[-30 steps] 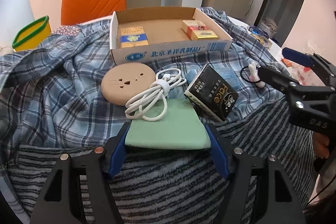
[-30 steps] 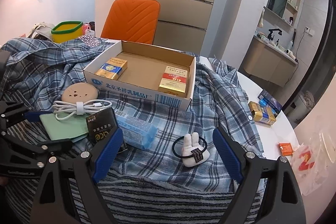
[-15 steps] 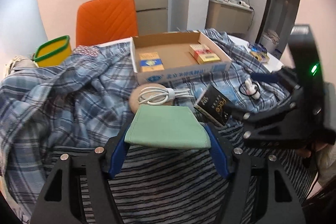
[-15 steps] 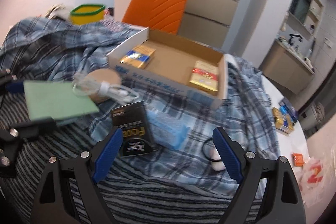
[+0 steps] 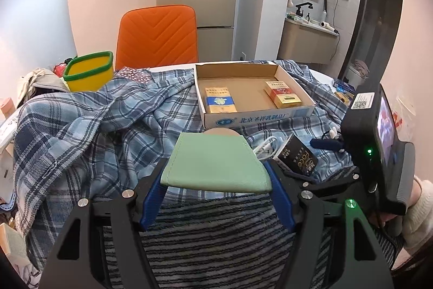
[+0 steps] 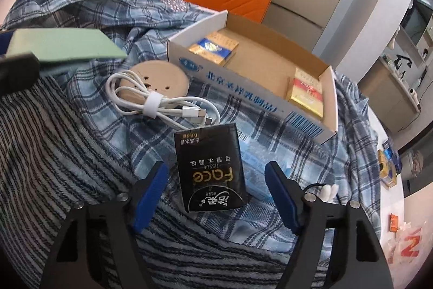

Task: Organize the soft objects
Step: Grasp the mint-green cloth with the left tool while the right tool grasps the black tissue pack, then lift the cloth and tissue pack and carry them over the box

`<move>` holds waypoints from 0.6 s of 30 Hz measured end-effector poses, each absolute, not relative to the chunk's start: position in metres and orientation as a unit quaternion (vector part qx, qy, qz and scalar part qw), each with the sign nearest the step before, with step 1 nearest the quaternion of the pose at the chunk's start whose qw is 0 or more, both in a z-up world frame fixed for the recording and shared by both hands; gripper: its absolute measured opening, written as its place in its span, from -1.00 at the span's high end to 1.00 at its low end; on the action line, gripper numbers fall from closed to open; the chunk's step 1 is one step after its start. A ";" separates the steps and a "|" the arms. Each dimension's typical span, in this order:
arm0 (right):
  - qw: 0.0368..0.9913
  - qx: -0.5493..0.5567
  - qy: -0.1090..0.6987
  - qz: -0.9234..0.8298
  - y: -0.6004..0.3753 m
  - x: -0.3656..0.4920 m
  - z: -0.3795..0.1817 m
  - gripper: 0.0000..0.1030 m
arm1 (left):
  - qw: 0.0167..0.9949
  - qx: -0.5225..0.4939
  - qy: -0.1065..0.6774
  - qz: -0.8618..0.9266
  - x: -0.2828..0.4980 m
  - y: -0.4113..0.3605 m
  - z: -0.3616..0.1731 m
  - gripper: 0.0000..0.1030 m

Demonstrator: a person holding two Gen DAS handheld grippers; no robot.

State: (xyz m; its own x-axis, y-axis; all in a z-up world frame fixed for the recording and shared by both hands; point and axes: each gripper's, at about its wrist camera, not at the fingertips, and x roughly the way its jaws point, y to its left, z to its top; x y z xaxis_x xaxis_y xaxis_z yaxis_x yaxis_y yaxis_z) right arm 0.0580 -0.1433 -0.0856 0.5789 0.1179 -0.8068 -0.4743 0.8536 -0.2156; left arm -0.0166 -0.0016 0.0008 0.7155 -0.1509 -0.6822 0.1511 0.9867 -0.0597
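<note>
My left gripper (image 5: 216, 180) is shut on a flat green pouch (image 5: 215, 163) and holds it lifted above the striped blanket (image 5: 216, 229); the pouch also shows in the right wrist view (image 6: 63, 45). My right gripper (image 6: 216, 187) is open, its blue fingers (image 6: 150, 194) on either side of a black Face tissue pack (image 6: 212, 167) that lies on the plaid shirt (image 6: 140, 142). A white coiled cable (image 6: 154, 104) lies partly on a round beige pad (image 6: 159, 77).
An open cardboard box (image 5: 253, 96) holds a blue-gold pack (image 5: 219, 99) and a red-gold pack (image 5: 282, 94). A blue packet (image 6: 257, 164) lies under the tissue pack. A white hair-tie charm (image 6: 328, 191) sits right of my gripper. A yellow basket (image 5: 88, 71) and orange chair (image 5: 158, 35) stand behind.
My left gripper has lifted the green pouch off the blanket. My right gripper has moved left and down, and the black tissue pack now lies between its open fingers.
</note>
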 end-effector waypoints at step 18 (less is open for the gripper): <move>0.890 -0.111 0.408 0.169 -0.179 0.046 -0.055 0.05 | 0.940 -0.009 0.329 -0.094 -0.016 -0.010 0.013 -0.32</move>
State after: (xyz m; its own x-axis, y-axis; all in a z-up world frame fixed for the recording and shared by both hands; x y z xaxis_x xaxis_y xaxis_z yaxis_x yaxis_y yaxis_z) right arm 0.0463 -0.1787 -0.0551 0.6103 0.2107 -0.7637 -0.3917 0.9181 -0.0598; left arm -0.0157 -0.0098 0.0127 0.7658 -0.1818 -0.6168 0.1704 0.9823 -0.0779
